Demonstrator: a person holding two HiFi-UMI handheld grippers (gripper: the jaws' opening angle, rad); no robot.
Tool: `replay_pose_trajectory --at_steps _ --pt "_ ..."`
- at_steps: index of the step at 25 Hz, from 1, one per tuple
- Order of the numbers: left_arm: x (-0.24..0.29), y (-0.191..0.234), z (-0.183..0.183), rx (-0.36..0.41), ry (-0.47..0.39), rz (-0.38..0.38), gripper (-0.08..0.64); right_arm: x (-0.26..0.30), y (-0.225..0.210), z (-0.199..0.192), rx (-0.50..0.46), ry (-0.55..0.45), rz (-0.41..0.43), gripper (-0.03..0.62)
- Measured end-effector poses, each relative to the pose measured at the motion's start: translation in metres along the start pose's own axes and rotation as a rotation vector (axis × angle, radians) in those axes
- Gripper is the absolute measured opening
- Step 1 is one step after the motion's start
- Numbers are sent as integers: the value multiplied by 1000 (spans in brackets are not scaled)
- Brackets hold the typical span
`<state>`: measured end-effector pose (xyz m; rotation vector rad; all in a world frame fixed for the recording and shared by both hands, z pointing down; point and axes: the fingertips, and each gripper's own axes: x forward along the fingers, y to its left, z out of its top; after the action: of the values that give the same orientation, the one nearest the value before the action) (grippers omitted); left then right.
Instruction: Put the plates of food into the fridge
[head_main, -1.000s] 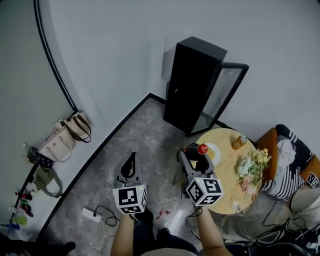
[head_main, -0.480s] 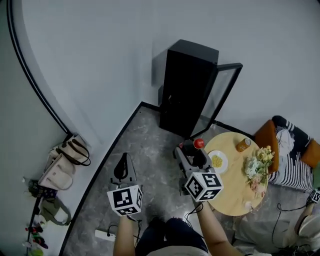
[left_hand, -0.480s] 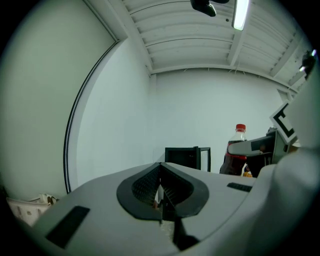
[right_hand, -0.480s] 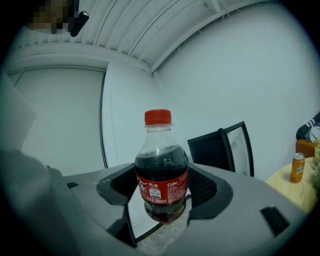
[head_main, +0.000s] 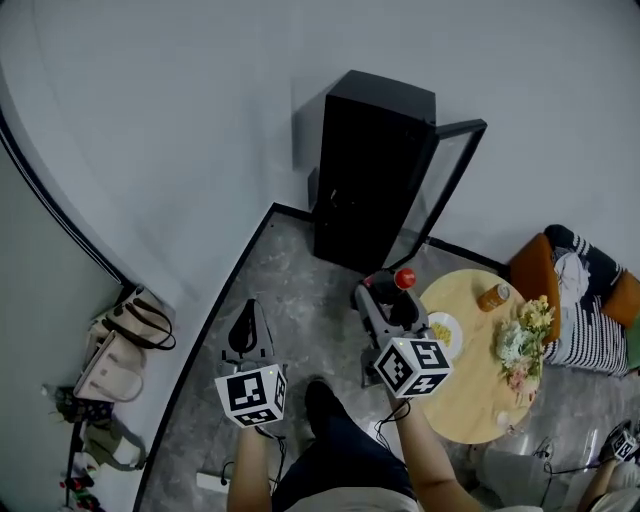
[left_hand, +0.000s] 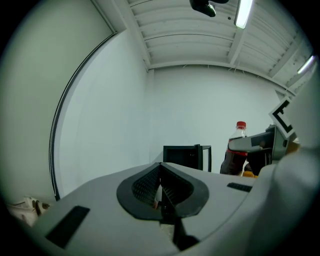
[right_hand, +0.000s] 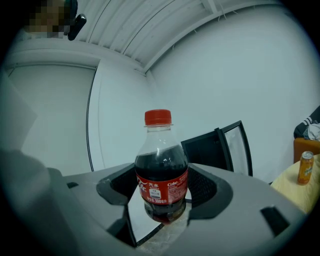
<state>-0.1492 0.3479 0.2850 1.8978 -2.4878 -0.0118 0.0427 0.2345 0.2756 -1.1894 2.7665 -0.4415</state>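
Grey room, open black fridge (head_main: 372, 170) upper centre: right gripper (head_main: 392, 303) clamps cola bottle (right_hand: 161, 172); left gripper (head_main: 250, 322) jaws together, empty.

grey left gripper (head_main: 251, 308), grey right gripper (head_main: 394, 292), white black-marked cubes (head_main: 252, 394)

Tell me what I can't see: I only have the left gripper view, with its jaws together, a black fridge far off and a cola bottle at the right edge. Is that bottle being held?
Observer: Yes. The right gripper is shut on the cola bottle, which stands upright between its jaws.
Operator: Where is the food?
Observer: The head view shows one plate with yellow food on a round table, just right of the right gripper. Neither gripper holds it.
Operator: Is the fridge ready to load?
Observer: From above, the fridge has its glass door swung open toward the table.
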Motion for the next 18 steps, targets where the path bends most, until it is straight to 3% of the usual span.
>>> replay_pose_trajectory --at_steps 18 --pt "224 -5 27 31 -26 -64 8 183 -82 51 6 -29 -16 298"
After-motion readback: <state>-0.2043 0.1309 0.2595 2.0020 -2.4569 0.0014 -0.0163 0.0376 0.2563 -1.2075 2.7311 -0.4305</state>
